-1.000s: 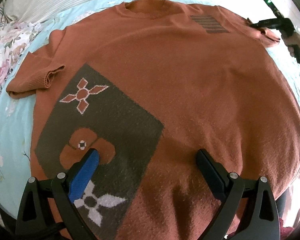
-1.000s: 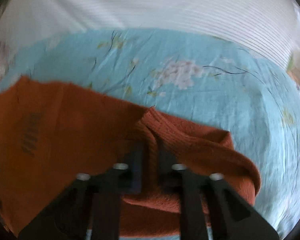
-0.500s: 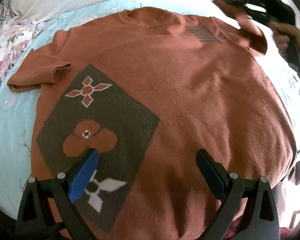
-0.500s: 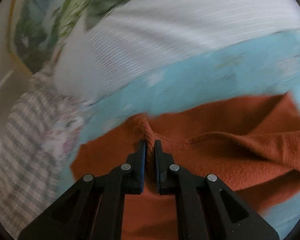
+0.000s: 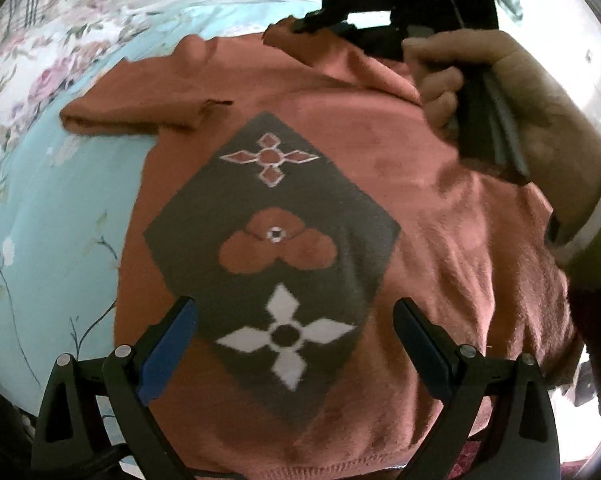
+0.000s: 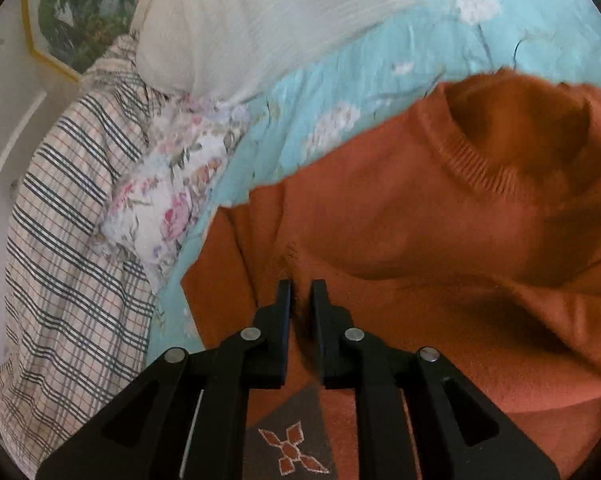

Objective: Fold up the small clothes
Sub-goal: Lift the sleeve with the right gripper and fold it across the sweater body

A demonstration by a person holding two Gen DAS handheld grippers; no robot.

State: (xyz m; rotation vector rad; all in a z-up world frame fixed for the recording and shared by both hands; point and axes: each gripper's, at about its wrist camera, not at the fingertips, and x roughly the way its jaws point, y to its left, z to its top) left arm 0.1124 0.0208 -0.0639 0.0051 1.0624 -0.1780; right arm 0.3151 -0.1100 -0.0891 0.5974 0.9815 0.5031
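Nearest the left wrist camera, the left gripper (image 5: 296,316) hovers with its fingers spread wide and nothing between them, over the hem end of the rust-orange knit sweater (image 5: 440,248). Between the fingers lies the lower part of the dark diamond panel (image 5: 228,196), with its white four-petal motif (image 5: 286,336).

The sweater lies front-up on the light blue floral bedsheet (image 5: 48,216), which shows bare to the left. Its left short sleeve (image 5: 136,112) rests flat, pointing outward, with the cuff slightly curled.

Farther on, the right gripper (image 6: 300,286) has its fingers drawn nearly together on a fold of the knit. This is judged to be the right sleeve or shoulder edge, carried across the body; motion blur makes the exact part uncertain. In the left view the person's right hand (image 5: 512,96) holds that gripper above the chest, with a flap of cloth (image 5: 340,60) trailing from it.

Beyond the ribbed collar (image 6: 480,168) come the sheet, a floral pillow (image 6: 160,208), a plaid cloth (image 6: 60,248) and a white striped pillow (image 6: 240,32).

Handling, as a judgement: the garment looks light, soft and limp, with no stiffness to keep a fold. It drapes and creases from any pinch point, and the knit may stretch if dragged. Firm holds are the doubled edges: cuff, shoulder seam, ribbed hem. The free left gripper is well placed to take or pin the hem.
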